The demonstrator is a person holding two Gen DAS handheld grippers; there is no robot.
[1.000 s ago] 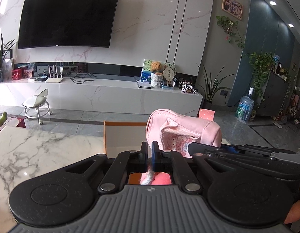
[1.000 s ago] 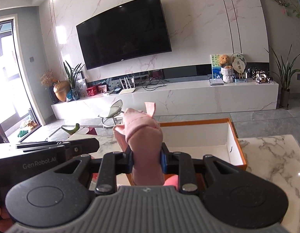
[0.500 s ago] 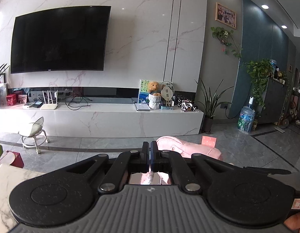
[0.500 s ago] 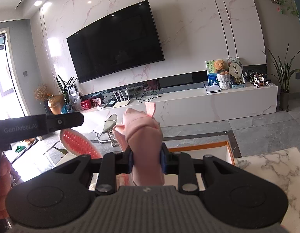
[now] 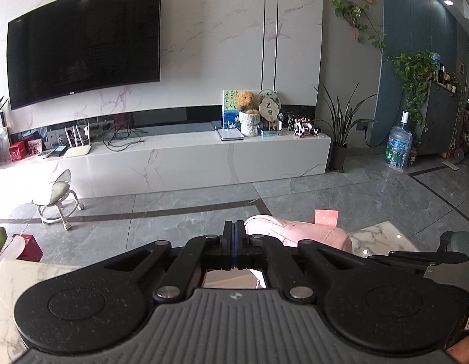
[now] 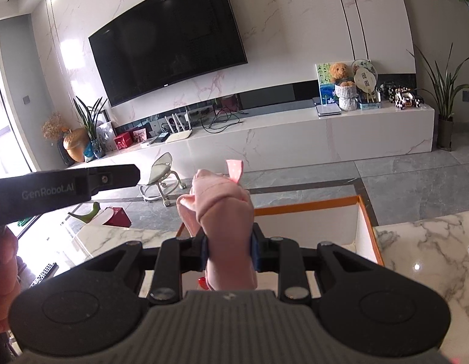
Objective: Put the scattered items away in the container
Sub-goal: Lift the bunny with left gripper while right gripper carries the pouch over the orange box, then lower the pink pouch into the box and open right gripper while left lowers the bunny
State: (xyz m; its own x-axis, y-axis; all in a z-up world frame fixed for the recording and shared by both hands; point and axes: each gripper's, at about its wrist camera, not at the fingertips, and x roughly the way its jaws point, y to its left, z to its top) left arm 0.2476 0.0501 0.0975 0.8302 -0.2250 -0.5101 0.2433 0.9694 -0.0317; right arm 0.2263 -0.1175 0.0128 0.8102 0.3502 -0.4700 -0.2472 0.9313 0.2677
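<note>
We note the soft pink fabric pouch (image 6: 228,230), stitched seams, w/ a small dotted pink tab at its top end, upright and pinched at mid-body, raised above the table. Its puffy body (image 5: 298,233) lies roughly horizontal in the left wrist view. We see the orange-rimmed rectangular cardboard box w/ white interior (image 6: 365,230), open-topped, on the white marble tabletop (image 6: 431,242), just behind the pouch.

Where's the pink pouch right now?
The pink pouch is clamped between the right gripper's fingers, centre of the right wrist view, held just in front of the orange-rimmed box on the marble table.
</note>
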